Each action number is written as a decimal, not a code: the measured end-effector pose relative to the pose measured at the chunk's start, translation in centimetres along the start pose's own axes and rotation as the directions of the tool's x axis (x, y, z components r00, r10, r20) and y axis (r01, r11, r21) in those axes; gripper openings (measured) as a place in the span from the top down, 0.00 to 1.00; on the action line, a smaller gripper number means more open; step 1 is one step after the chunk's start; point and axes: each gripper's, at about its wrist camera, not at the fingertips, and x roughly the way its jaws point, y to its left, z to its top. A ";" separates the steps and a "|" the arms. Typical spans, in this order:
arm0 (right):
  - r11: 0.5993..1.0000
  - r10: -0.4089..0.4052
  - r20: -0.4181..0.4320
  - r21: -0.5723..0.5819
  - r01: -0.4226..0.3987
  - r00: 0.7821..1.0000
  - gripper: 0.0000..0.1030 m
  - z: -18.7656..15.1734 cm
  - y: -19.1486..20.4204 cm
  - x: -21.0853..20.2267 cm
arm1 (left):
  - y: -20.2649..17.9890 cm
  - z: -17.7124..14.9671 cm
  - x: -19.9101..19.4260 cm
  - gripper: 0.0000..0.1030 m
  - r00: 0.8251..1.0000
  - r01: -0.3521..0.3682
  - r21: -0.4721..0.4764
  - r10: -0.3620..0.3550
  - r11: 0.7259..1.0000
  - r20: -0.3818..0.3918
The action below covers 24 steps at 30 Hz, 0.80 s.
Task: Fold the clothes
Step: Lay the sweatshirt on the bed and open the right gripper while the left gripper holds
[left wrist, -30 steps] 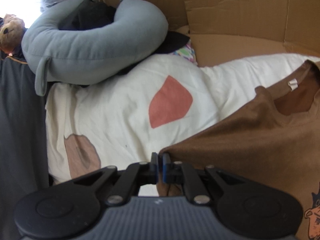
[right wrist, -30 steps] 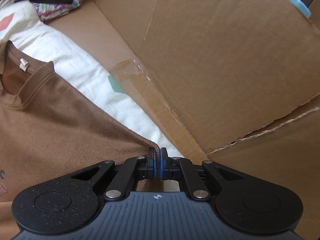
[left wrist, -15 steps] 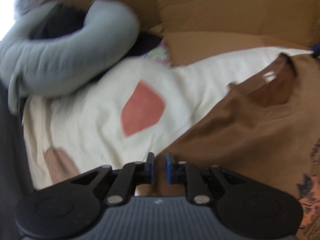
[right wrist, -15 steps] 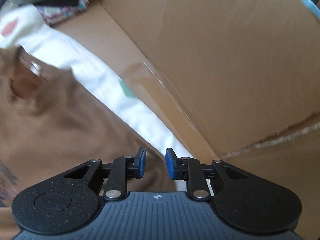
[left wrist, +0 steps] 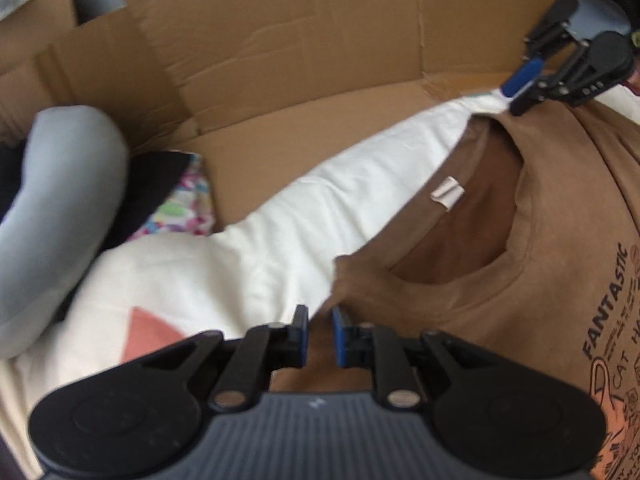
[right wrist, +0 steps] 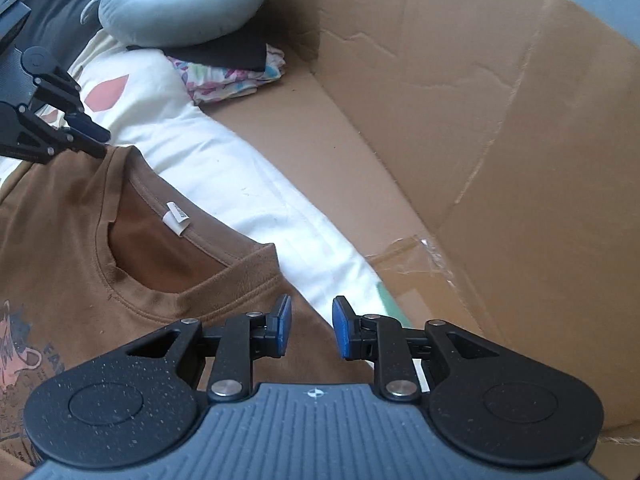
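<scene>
Item: brown T-shirt (right wrist: 72,264), soft, light, limp; laid print-up on white bedding (right wrist: 224,168), collar toward its cardboard-side edge. Left gripper (left wrist: 319,330) and right gripper (right wrist: 311,326) released. Shoulder seams judged best grasped.

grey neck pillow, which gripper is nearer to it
Left. The left gripper sits at the collar end toward the grey neck pillow; the right gripper is farther down the shirt's edge.

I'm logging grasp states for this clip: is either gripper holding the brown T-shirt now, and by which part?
Nothing is held. The left gripper and right gripper are both open over the brown T-shirt, one at each shoulder beside the collar.
</scene>
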 end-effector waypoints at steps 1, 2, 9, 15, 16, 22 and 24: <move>1.000 0.007 -0.001 0.006 -0.007 1.000 0.69 0.1 0.0 0.3 | -0.1 0.1 0.5 0.85 1.000 0.003 0.007 -0.003 1.000 -0.003; 1.000 0.015 -0.002 0.003 -0.015 1.000 0.69 0.1 0.0 0.4 | -0.2 0.1 0.9 0.85 1.000 0.006 0.010 -0.006 1.000 -0.008; 0.998 0.059 -0.039 -0.036 -0.060 0.997 0.67 0.3 0.1 2.2 | -0.5 -0.4 2.5 0.68 1.000 0.009 0.027 -0.008 1.000 -0.030; 0.988 0.120 -0.064 -0.090 -0.125 0.991 0.58 0.3 0.6 3.1 | 0.2 -0.5 3.2 0.72 0.997 0.072 -0.021 -0.073 0.997 -0.013; 0.987 0.120 -0.066 -0.104 -0.127 0.991 0.58 0.4 0.7 3.2 | 0.1 -0.5 3.3 0.72 0.997 0.076 -0.017 -0.076 0.997 -0.013; 0.978 0.174 -0.066 -0.108 -0.180 0.983 0.58 0.7 0.1 3.5 | -0.2 -0.3 3.0 0.89 0.998 0.066 0.001 -0.066 0.998 0.012; 0.972 0.196 -0.065 -0.117 -0.203 0.978 0.68 0.6 -0.1 3.4 | -0.3 -0.3 2.7 0.93 0.998 0.048 0.008 -0.049 0.999 0.027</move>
